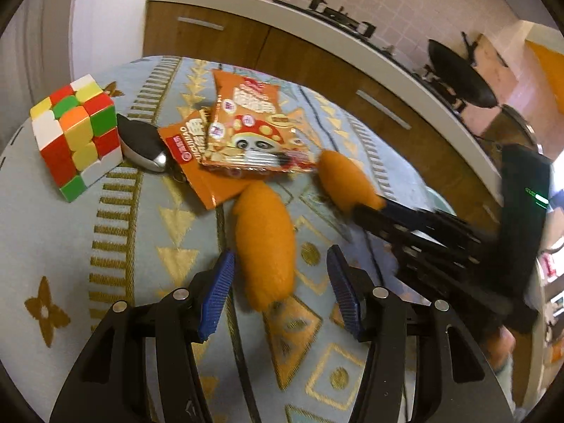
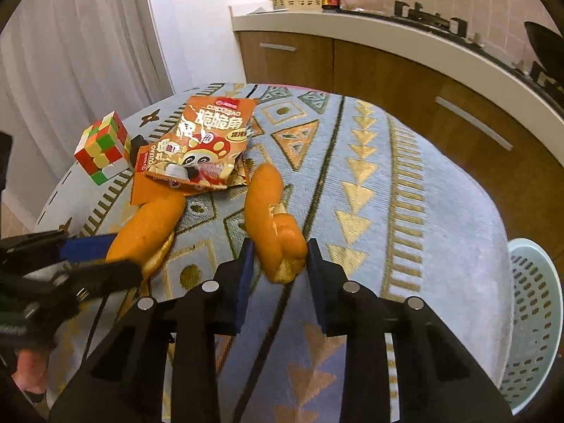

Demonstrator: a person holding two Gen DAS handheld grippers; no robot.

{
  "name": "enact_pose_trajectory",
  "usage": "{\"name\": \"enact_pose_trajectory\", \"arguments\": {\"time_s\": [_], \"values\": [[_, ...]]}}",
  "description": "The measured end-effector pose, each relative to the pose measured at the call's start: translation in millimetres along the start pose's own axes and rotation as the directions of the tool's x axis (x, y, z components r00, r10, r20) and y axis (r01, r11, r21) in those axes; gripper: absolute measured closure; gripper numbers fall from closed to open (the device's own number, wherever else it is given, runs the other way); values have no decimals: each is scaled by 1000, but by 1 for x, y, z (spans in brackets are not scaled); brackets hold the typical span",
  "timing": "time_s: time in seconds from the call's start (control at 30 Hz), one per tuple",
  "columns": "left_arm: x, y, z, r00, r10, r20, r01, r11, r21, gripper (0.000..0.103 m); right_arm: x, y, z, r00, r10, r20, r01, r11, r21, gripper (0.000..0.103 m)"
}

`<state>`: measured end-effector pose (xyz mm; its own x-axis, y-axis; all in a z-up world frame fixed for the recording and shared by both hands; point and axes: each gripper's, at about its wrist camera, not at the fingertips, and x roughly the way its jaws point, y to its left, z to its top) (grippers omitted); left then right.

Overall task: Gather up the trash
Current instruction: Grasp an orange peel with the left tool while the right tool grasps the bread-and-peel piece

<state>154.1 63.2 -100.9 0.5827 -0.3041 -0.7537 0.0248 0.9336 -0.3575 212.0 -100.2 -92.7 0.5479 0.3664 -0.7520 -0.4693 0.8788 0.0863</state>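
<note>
Two orange peel pieces lie on the patterned tablecloth. The near-left peel (image 1: 264,243) lies between the jaws of my open left gripper (image 1: 280,289), nearer the left pad; it also shows in the right wrist view (image 2: 148,225). The other peel (image 2: 275,218) has its near end between the blue pads of my right gripper (image 2: 278,268), which are close around it but not visibly pressing; it shows in the left wrist view too (image 1: 345,179). Two orange snack wrappers (image 1: 246,130) (image 2: 201,144) lie stacked behind the peels.
A Rubik's cube (image 1: 75,137) (image 2: 102,148) and a dark computer mouse (image 1: 141,144) sit left of the wrappers. A pale perforated basket (image 2: 532,320) stands beside the table at the right. Wooden kitchen cabinets (image 2: 387,81) run behind the table.
</note>
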Motion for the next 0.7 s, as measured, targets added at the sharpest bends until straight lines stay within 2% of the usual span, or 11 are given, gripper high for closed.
{"name": "enact_pose_trajectory", "arguments": {"time_s": [0.17, 0.23, 0.3, 0.33, 0.37, 0.5, 0.7], "values": [[11, -9, 4, 997, 77, 22, -78, 996, 33, 55, -9, -3, -6, 1000, -8, -6, 8, 1000, -2, 76], [13, -10, 5, 995, 97, 26, -98, 994, 38, 71, -9, -2, -8, 1000, 1, -19, -1, 1000, 0, 73], [11, -10, 4, 995, 96, 36, -97, 994, 42, 72, -8, -5, -10, 1000, 12, -22, -11, 1000, 25, 59], [10, -9, 3, 995, 89, 44, -90, 995, 36, 73, -9, -6, -11, 1000, 18, -18, -18, 999, 35, 48], [9, -7, 2, 995, 80, 52, -81, 996, 28, 73, -9, -8, -11, 999, 31, -16, -30, 998, 49, 41], [6, -2, -4, 995, 54, 86, -55, 998, 8, 74, -4, -9, -11, 998, 52, -27, -51, 997, 64, 40], [3, 3, -5, 994, 37, 99, -35, 999, -24, 74, 7, 4, -10, 996, 62, -59, -61, 998, 27, 40]]}}
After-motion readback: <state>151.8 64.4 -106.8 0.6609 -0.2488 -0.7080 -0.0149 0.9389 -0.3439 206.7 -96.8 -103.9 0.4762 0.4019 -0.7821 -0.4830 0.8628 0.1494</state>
